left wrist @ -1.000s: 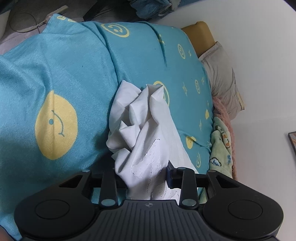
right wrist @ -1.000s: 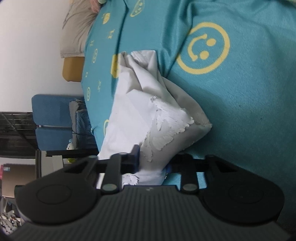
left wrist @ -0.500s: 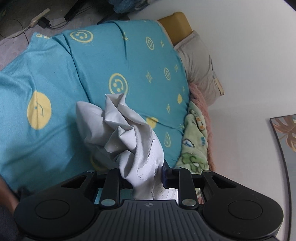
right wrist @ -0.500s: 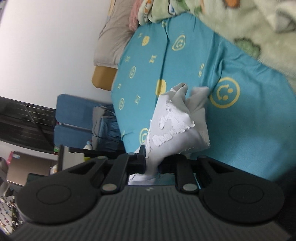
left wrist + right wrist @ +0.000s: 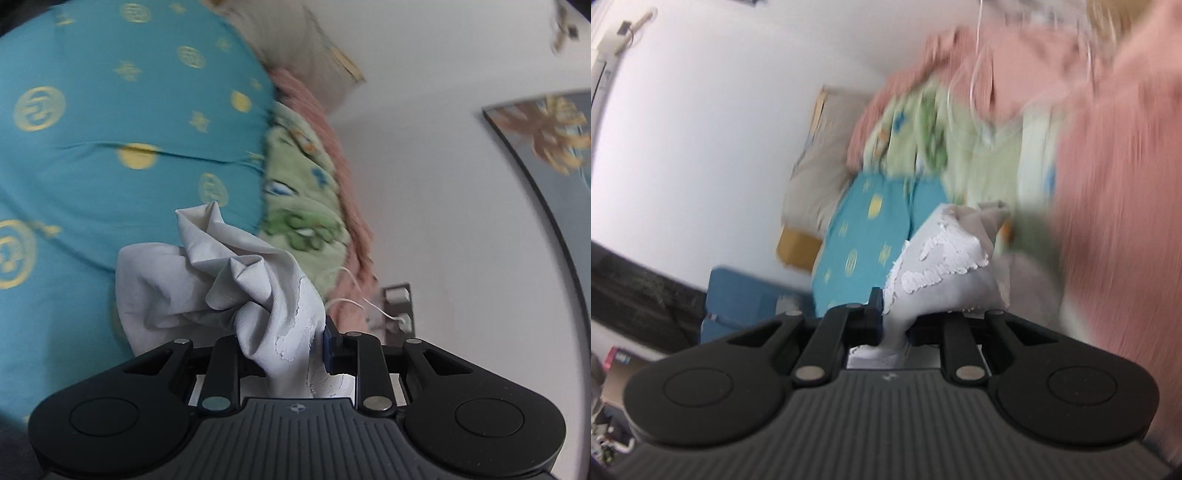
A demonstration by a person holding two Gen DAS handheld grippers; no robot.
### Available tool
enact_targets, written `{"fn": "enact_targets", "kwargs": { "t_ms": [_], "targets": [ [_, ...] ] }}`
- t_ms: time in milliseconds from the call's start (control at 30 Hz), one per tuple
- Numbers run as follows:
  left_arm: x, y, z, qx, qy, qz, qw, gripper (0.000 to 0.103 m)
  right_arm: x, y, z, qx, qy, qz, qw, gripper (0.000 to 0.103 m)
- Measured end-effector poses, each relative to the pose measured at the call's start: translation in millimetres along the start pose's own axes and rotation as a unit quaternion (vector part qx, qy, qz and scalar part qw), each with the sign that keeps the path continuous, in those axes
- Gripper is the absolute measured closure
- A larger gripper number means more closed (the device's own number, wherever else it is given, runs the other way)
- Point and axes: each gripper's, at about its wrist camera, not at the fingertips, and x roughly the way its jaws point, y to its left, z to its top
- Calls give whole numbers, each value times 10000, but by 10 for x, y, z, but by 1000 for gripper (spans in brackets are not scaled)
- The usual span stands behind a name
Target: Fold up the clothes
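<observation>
**Operator:** White cotton, that's what I've got: a thin white garment with a cracked white print (image 5: pixel 236 295), bunched and hanging in the air above the turquoise bedspread with yellow smiley faces (image 5: pixel 110 129). My left gripper (image 5: pixel 284 350) is clenched on one gathered part of it, the cloth pinched between the fingers and spilling up toward 11 o'clock in the left wrist view.

**Observer:** And your other side?

**Operator:** My right gripper (image 5: pixel 894 325) is clamped on the same garment (image 5: pixel 942 266); from there the fabric rises toward 1 o'clock. That view is badly blurred, so I can't say which edge or corner I hold. A green fleece blanket with cartoon patches (image 5: pixel 923 140) and a pink fuzzy blanket (image 5: pixel 1108 184) lie beyond it.

**Observer:** How will it behave?

**Operator:** Light, limp, no stiffness at all, I'd judge. It sags and crumples wherever it isn't held. The printed patch looks stiffer and flaky, so I'd avoid creasing hard across it. Best purchase is at seams or corners, two points well apart, so the cloth hangs flat between them. Bunched handfuls like these won't give a clean fold line.
</observation>
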Motion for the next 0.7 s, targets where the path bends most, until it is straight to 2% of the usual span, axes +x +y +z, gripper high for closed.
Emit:
{"fn": "enact_targets", "kwargs": {
  "t_ms": [100, 200, 267, 367, 433, 500, 600, 700],
  "targets": [
    [451, -522, 113, 77, 146, -255, 9995, 76, -48, 98, 605, -126, -336, -26, 9994, 88],
    [833, -1041, 230, 142, 211, -694, 9973, 76, -182, 308, 1165, -413, -816, 21, 9958, 88],
    [1021, -1348, 276, 270, 222, -1082, 9935, 76, -318, 459, 1475, -659, -1188, 104, 9907, 88],
    [1276, -1659, 261, 750, 74, -1493, 9859, 74, -465, 580, 1772, -1009, -1721, 160, 9798, 88],
    [1485, -1682, 157, 1154, 24, -1526, 9815, 69, -466, 490, 1821, -1169, -1920, 35, 9744, 88],
    [1705, -1595, 21, 1449, 55, -1515, 9778, 68, -434, 325, 1830, -1277, -2045, -119, 9704, 88],
    [2097, -1060, -232, 1352, 479, -1265, 9815, 70, -290, -164, 1608, -1380, -1926, -616, 9696, 87],
    [2324, -545, -588, 1590, 796, -711, 9815, 71, -149, -723, 1214, -1265, -1669, -1187, 9706, 87]
  ]
}}
